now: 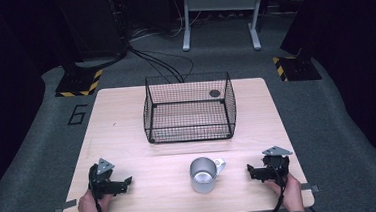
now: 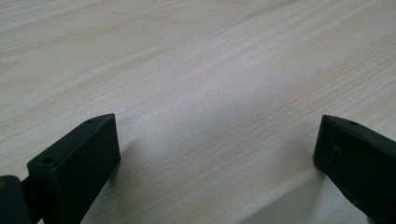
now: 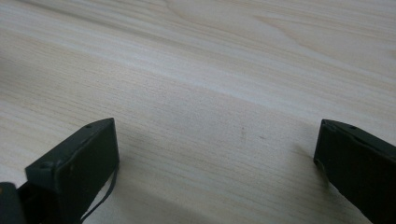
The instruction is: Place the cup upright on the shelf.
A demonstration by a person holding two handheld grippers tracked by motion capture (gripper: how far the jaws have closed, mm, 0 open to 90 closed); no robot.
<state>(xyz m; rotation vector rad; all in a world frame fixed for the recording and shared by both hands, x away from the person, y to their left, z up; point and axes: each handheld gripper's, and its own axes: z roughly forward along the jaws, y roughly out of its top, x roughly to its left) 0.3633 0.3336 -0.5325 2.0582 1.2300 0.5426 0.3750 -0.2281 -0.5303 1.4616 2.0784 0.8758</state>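
A metal mug (image 1: 204,174) with a handle on its right stands upright near the front middle of the wooden table (image 1: 127,120). Behind it sits a black wire basket (image 1: 189,107). My left gripper (image 1: 126,182) rests at the front left, held by a hand, pointing right toward the mug. My right gripper (image 1: 250,171) rests at the front right and points left at the mug. In the left gripper view the left gripper (image 2: 217,142) stands open over bare wood. The right gripper (image 3: 217,144) is likewise open with nothing between its jaws.
A small dark round object (image 1: 214,93) shows at the basket's back right. Beyond the table lie grey carpet, black cables (image 1: 163,62), a white stand (image 1: 219,13) and yellow-black striped bases (image 1: 80,83).
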